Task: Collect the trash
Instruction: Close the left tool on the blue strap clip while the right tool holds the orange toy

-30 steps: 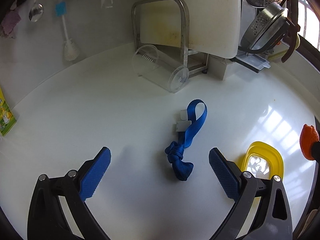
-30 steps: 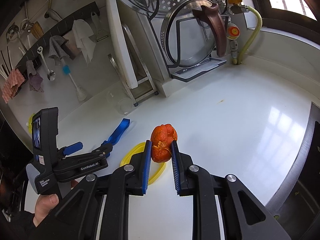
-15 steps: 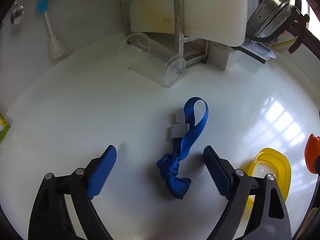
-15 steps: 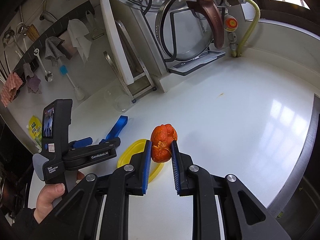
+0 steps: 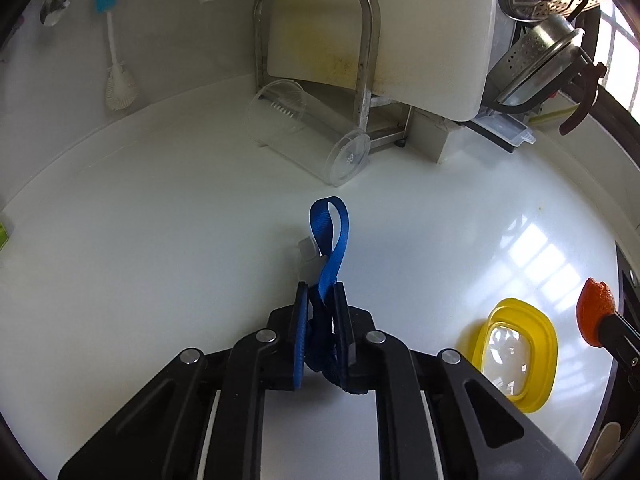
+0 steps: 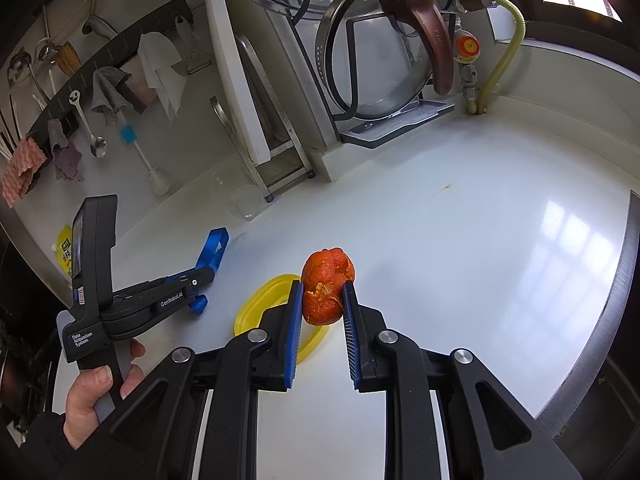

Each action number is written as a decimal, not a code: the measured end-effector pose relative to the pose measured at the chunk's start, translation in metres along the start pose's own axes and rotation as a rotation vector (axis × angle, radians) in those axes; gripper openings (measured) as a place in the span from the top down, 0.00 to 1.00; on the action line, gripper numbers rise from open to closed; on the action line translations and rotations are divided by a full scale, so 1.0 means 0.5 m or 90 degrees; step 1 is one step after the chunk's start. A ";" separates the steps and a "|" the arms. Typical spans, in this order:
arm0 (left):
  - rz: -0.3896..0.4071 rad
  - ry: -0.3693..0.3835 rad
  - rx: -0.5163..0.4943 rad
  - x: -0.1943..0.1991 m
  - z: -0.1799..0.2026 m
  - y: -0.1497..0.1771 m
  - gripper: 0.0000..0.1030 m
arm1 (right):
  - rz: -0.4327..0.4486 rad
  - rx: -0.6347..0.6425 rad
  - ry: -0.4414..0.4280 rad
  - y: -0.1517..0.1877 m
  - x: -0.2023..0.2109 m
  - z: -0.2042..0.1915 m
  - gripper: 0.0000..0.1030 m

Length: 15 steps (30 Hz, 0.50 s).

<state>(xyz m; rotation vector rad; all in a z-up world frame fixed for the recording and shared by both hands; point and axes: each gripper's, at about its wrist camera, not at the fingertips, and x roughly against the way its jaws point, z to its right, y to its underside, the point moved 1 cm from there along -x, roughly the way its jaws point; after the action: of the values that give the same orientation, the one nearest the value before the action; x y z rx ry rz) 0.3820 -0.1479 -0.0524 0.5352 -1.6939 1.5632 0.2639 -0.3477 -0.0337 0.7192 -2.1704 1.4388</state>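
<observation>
Left claw (image 5: 321, 300) I have pinched shut on the knotted end of the blue strap (image 5: 334, 240), limp and light, its loop trailing on the counter (image 5: 160, 240); right claw (image 6: 322, 300) grips the soft, crushable orange peel (image 6: 326, 292).

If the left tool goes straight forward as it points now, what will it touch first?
Probably the clear plastic cup lying on its side. The left tool, shut on the blue strap, points roughly toward it over bare counter; depth is uncertain.

The white counter (image 5: 160, 240) holds a yellow lid (image 5: 516, 356), a clear cup (image 5: 308, 136) lying down, and a metal rack (image 5: 316, 40).
</observation>
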 end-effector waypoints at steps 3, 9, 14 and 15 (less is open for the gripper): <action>0.023 -0.019 0.009 0.021 -0.012 0.009 0.88 | 0.002 -0.002 -0.004 0.001 0.002 0.002 0.81; 0.111 -0.077 0.006 0.101 -0.027 0.038 0.88 | 0.019 -0.004 -0.004 0.005 0.016 0.004 0.81; 0.149 -0.081 0.002 0.172 -0.033 0.079 0.88 | 0.033 -0.001 -0.006 0.011 0.037 -0.004 0.81; 0.154 -0.079 0.002 0.188 -0.034 0.087 0.88 | 0.036 0.001 -0.009 0.013 0.045 -0.008 0.81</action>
<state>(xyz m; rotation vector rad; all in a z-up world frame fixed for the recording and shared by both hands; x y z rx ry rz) 0.2952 -0.1071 -0.0103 0.4493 -1.9075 1.7329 0.2428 -0.3461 -0.0230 0.6756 -2.2167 1.4673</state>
